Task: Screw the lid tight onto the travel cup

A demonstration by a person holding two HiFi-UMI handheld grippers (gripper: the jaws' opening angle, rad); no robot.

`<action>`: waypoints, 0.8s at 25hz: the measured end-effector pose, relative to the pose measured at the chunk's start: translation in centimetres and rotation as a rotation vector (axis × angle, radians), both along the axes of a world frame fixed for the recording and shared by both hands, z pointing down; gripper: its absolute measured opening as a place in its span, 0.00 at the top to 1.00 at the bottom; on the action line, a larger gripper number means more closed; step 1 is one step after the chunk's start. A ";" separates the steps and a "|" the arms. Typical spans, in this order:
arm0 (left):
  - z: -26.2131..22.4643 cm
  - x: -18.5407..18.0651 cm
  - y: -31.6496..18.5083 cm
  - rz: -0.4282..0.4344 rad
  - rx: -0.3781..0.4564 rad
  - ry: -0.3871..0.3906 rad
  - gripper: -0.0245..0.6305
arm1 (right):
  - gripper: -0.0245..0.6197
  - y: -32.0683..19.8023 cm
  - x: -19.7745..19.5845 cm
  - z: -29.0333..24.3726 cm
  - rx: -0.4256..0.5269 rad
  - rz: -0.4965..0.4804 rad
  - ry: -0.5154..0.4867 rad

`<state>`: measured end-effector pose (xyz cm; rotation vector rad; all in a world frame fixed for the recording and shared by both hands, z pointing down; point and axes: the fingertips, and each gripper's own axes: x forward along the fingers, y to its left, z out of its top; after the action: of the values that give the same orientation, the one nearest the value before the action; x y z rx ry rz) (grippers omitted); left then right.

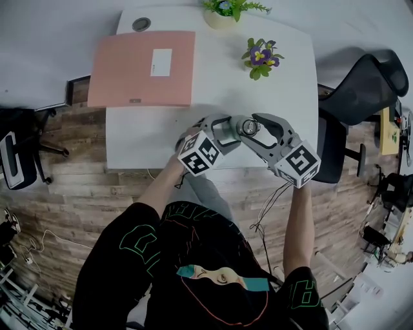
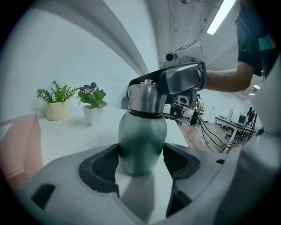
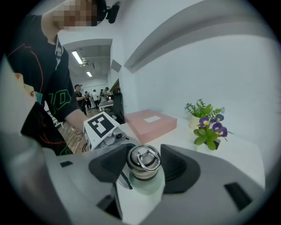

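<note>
A green travel cup (image 2: 142, 140) stands upright near the front edge of the white table (image 1: 284, 90). Its steel lid (image 3: 144, 161), with a ring handle on top, sits on the cup's neck. My left gripper (image 2: 141, 160) is shut on the cup's body, one pad pressed against each side. My right gripper (image 3: 144, 166) reaches in from the right, above the left one, and its pads are against both sides of the lid. In the head view both grippers (image 1: 222, 132) (image 1: 253, 127) meet at the cup in front of the person.
A pink flat box (image 1: 143, 67) lies at the table's back left. A purple-flower pot (image 1: 260, 57) and a green plant pot (image 1: 222, 13) stand at the back. A black office chair (image 1: 361, 90) is beside the table's right edge.
</note>
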<state>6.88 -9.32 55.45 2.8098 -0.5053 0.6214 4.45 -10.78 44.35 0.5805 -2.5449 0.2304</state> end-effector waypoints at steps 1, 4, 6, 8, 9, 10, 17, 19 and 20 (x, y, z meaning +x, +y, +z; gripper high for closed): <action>0.0 0.0 0.0 0.000 0.000 0.000 0.46 | 0.59 0.0 0.0 0.0 -0.008 0.015 -0.007; -0.1 0.0 0.0 0.000 0.001 0.000 0.46 | 0.59 -0.1 0.2 0.0 -0.006 0.064 0.003; -0.1 0.0 0.1 0.001 -0.001 0.000 0.46 | 0.59 -0.1 0.1 -0.1 0.009 0.092 0.009; 0.0 -0.1 0.0 0.001 -0.001 -0.001 0.46 | 0.59 -0.2 0.1 -0.1 0.018 0.139 0.002; 0.0 -0.1 -0.1 0.001 0.001 -0.003 0.46 | 0.59 -0.3 0.1 -0.1 0.021 0.171 -0.007; 0.0 -0.2 -0.1 -0.001 0.005 -0.004 0.46 | 0.59 -0.4 0.2 -0.1 0.025 0.207 -0.019; 0.0 -0.1 0.0 -0.014 0.019 -0.014 0.46 | 0.59 -0.5 1.2 -0.1 0.041 0.516 -0.117; 0.0 -0.1 -0.1 -0.017 0.026 -0.017 0.46 | 0.59 -0.5 1.3 -0.2 0.069 0.594 -0.121; 0.0 -0.1 -0.1 -0.018 0.029 -0.017 0.46 | 0.59 -0.5 1.4 -0.2 0.084 0.631 -0.120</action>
<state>6.79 -9.44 55.45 2.8259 -0.5463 0.6405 5.81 -11.25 44.19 1.4316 -2.4144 0.3856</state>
